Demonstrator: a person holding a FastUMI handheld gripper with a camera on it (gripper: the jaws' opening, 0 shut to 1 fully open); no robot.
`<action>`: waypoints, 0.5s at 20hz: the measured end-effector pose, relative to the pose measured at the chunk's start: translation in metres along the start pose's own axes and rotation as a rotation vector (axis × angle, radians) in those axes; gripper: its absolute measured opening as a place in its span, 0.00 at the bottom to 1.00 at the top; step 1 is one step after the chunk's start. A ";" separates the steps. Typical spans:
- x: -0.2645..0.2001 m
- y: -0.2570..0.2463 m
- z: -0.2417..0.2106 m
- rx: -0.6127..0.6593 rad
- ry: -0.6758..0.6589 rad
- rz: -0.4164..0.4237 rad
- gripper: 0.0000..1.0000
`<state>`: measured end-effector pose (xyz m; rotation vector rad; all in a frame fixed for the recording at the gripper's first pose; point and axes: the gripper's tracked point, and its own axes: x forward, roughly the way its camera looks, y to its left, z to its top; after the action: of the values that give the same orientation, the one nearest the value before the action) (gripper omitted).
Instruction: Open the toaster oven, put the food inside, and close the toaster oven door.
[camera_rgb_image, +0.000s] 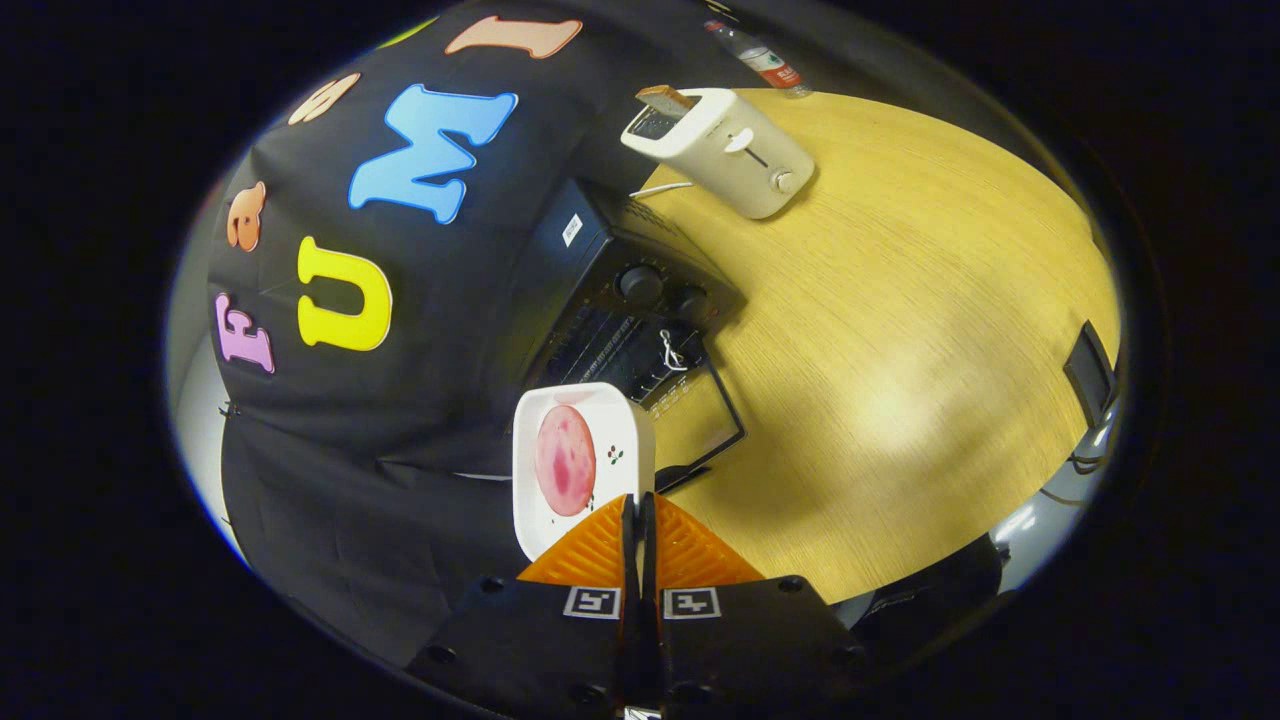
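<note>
**Plate pinched at its rim, held above the open toaster oven**

The gripper (638, 512) has its two fingers drawn together on the near rim of a white, square, rounded-corner plate (545, 500), with only a thin slit left between them; both fingers press on that rim. The plate extends from the fingertips toward 11 o'clock and is tilted, so its face is seen in full. On it lies a round pink slice of food (565, 460), roughly in the plate's middle, and a small printed motif of red and green dots (614, 455) sits just to the slice's 3 o'clock side.

Beyond the plate, at 12 to 1 o'clock from the fingertips, stands the black boxy toaster oven (620, 290) with two round knobs (642, 285) on its front. Its glass door (705, 425) is folded down flat onto the light wooden round tabletop (900, 330), and the plate's far edge overlaps the opening and the rack inside.

Farther off, at 1 o'clock past the oven, a cream-white slot toaster (725, 148) rests on the table with a brown slice of bread (665, 99) sticking up from it. A clear plastic bottle with a red label (760, 58) lies beyond the toaster at the table's far edge.
</note>
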<state>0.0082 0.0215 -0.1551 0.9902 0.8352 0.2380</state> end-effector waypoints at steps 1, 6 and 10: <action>0.010 0.003 -0.002 0.008 0.006 -0.004 0.02; 0.064 0.005 -0.004 0.042 0.033 -0.030 0.02; 0.106 0.006 0.011 0.101 -0.032 -0.040 0.02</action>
<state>0.0889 0.0743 -0.2014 1.0680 0.8429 0.1467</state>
